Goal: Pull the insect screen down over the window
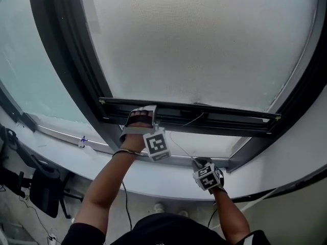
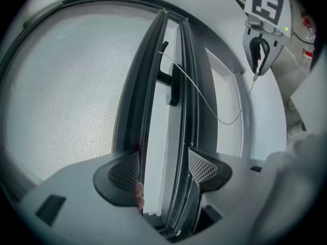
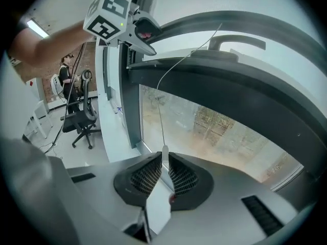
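Risk noted: the thin pull cord (image 3: 159,101) is liable to be slipping out of the closed right claw (image 3: 163,156), which is pinching only its end, while the insect screen (image 1: 204,45) bottom bar (image 1: 219,117), sitting up and left of that claw, is tilting and jamming because the left claw (image 2: 163,160) is clamping it near its left end.

You have two grippers in view: one left gripper (image 1: 147,110) and one right gripper (image 1: 196,162). Count one insect screen (image 1: 204,45), one bottom bar (image 1: 219,119), one pull cord (image 1: 180,147), one window handle (image 3: 240,42) and one bystander (image 3: 66,74).
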Motion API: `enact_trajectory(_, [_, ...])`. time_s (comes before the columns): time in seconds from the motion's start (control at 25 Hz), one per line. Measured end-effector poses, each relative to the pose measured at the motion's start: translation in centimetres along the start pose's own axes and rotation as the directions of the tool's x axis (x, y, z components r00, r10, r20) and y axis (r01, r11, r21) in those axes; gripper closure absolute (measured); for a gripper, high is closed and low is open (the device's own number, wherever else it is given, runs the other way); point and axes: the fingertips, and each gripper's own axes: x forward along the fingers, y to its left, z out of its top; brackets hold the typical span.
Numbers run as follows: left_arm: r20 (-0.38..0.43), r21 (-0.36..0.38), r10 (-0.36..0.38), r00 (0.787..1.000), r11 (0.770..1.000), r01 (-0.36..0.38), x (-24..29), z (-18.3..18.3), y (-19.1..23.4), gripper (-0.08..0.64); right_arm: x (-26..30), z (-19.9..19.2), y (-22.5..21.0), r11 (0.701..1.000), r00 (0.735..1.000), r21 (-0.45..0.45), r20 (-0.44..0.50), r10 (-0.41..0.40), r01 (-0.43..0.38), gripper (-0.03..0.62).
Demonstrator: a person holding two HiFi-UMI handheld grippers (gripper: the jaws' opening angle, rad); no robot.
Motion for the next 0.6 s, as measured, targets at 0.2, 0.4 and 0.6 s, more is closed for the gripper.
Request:
enact_trajectory(0.2, [-0.011, -0.011, 0.015, 1.000, 1.000, -0.015, 0.0, 0.0, 0.1, 0.258, 0.1, 0.0, 1.8, 0.998, 0.998, -0.030, -0.043, 0.054, -0.056, 0.546])
enact_trajectory(0.4, [-0.007, 0.007, 0.012, 1.000, 1.000, -0.012, 0.1, -0.2, 0.1, 0.258, 0.9, -0.3, 1.3, 0.996, 0.999, -0.085, -0.023, 0.023, -0.025, 0.507])
enact_trajectory(0.6, [-0.010, 0.012, 0.015, 1.000, 1.000, -0.015, 0.1, -0.2, 0.0, 0.258, -1.0, 1.3, -1.2, 0.982, 0.998, -0.173, 0.019, -0.067, 0.069, 0.455])
